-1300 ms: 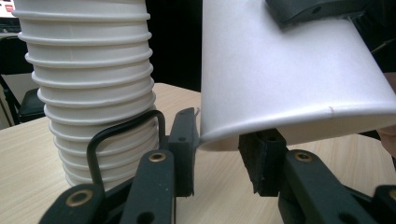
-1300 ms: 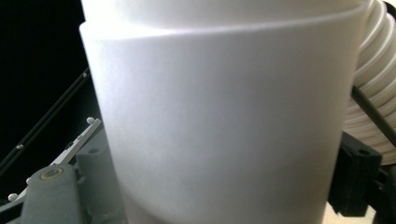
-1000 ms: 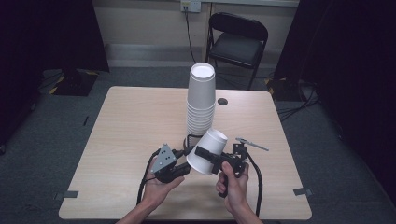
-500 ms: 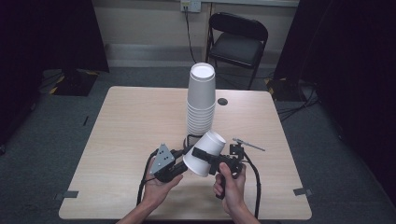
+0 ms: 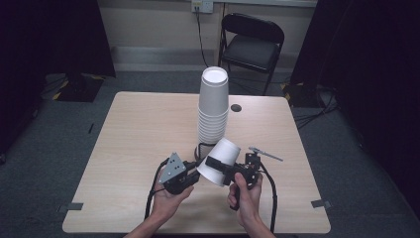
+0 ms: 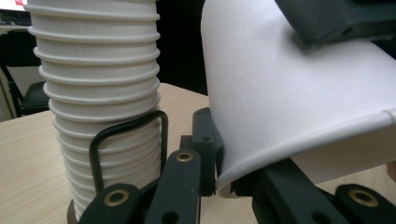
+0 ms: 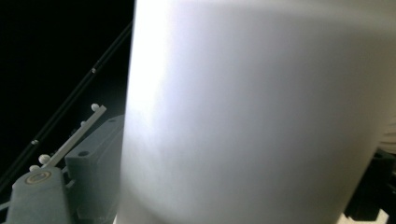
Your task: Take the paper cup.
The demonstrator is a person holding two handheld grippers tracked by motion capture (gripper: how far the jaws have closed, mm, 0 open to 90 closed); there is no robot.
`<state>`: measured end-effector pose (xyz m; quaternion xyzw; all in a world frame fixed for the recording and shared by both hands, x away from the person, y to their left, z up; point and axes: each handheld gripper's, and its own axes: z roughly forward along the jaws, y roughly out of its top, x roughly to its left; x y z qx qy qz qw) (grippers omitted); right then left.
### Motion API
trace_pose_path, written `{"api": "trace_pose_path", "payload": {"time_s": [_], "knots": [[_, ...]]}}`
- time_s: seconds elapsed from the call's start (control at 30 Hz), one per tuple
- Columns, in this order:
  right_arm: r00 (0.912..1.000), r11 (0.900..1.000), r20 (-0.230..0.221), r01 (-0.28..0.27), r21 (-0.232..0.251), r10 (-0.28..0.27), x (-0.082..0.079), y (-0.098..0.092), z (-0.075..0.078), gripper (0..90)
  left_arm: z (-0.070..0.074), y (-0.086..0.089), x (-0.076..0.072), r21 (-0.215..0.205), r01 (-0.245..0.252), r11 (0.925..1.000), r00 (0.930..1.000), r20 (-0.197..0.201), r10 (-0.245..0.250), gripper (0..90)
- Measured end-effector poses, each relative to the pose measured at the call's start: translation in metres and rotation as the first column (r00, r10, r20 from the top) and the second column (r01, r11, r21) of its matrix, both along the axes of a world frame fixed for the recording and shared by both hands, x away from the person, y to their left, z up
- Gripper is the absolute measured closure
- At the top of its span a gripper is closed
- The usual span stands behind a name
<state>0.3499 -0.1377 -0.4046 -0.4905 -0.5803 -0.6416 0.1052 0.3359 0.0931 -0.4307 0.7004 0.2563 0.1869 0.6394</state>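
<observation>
A tall stack of white paper cups [image 5: 213, 106] stands upside down at the table's middle. In front of it a single white paper cup [image 5: 220, 159] hangs tilted above the table between both grippers. My right gripper [image 5: 214, 163] is shut across the cup's wall; one of its black jaws lies on the cup [image 6: 289, 93] at the top. My left gripper [image 6: 217, 182] has just been closing and now pinches the cup's rim. The cup [image 7: 257, 116] looms close in the right gripper view, with the left gripper's grey body [image 7: 70, 177] beside it.
The cup stack [image 6: 98, 93] rises just behind the left jaws, with a black wire loop [image 6: 128, 140] in front of it. A small dark disc [image 5: 236, 107] lies right of the stack. A folding chair [image 5: 252, 42] stands beyond the table's [image 5: 124, 148] far edge.
The held cup has dipped slightly toward the left gripper, and the left jaws have come together at its rim. Both hands stay almost where they were.
</observation>
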Motion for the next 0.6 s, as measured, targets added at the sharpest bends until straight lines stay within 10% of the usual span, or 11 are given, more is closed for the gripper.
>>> {"api": "trace_pose_path", "payload": {"time_s": [0.6], "knots": [[0.9933, 0.995, 0.062, 0.100, -0.027, -0.098, 0.012, -0.035, 0.004, 13.1, 0.004, 0.002, -0.003, 0.081, 0.121, 0.9894, 0.9850, -0.133, -0.110, 84.4]]}}
